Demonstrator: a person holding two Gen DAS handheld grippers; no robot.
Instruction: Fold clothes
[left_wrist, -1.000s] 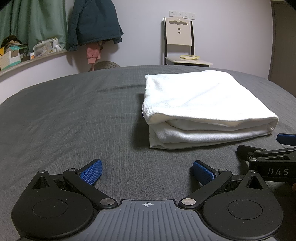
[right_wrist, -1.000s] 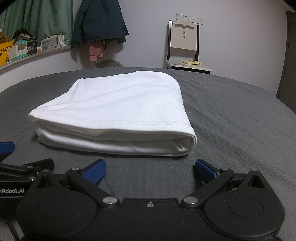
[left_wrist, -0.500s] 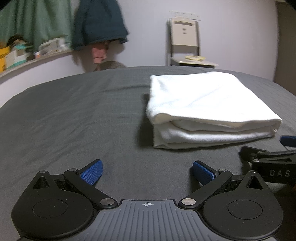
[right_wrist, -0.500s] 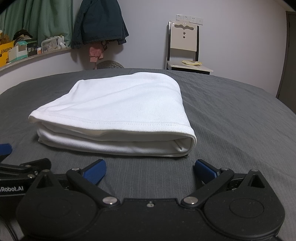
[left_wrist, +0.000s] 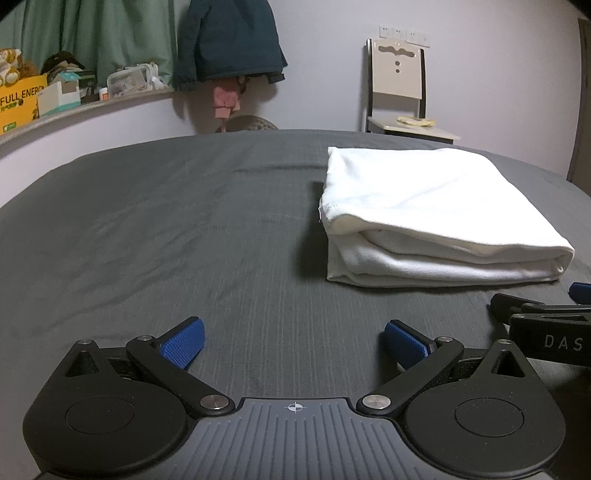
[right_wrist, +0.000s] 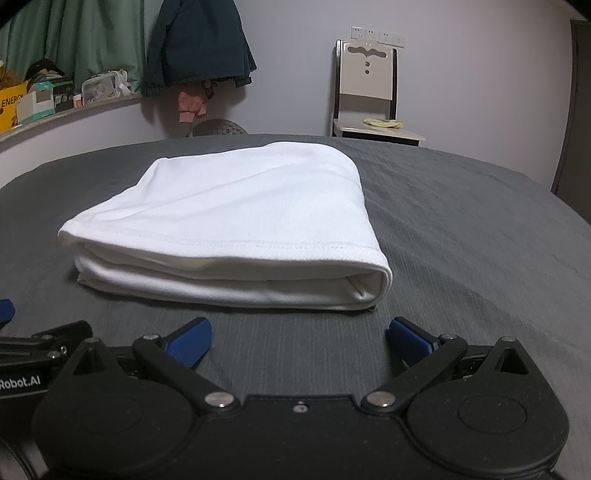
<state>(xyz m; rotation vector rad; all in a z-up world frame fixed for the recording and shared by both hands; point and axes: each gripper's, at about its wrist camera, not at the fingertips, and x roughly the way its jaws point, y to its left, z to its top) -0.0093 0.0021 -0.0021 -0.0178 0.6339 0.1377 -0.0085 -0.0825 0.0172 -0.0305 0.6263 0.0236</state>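
A white garment (left_wrist: 428, 218) lies folded in a neat thick rectangle on the dark grey bed cover (left_wrist: 184, 229). In the right wrist view the folded garment (right_wrist: 240, 221) fills the middle, its hemmed edge facing me. My left gripper (left_wrist: 293, 343) is open and empty, low over the cover, to the left of and in front of the garment. My right gripper (right_wrist: 299, 338) is open and empty, just in front of the garment's near edge. Each gripper shows at the edge of the other's view.
A cream chair (left_wrist: 399, 88) stands against the back wall. A dark jacket (left_wrist: 229, 40) hangs on the wall beside green curtains (left_wrist: 96, 37). A shelf with boxes (left_wrist: 40, 96) runs along the left. The bed cover (right_wrist: 480, 229) stretches wide on both sides.
The left wrist view has shifted: the garment sits further right and a little further off. The right gripper has hardly moved. Both stay open.
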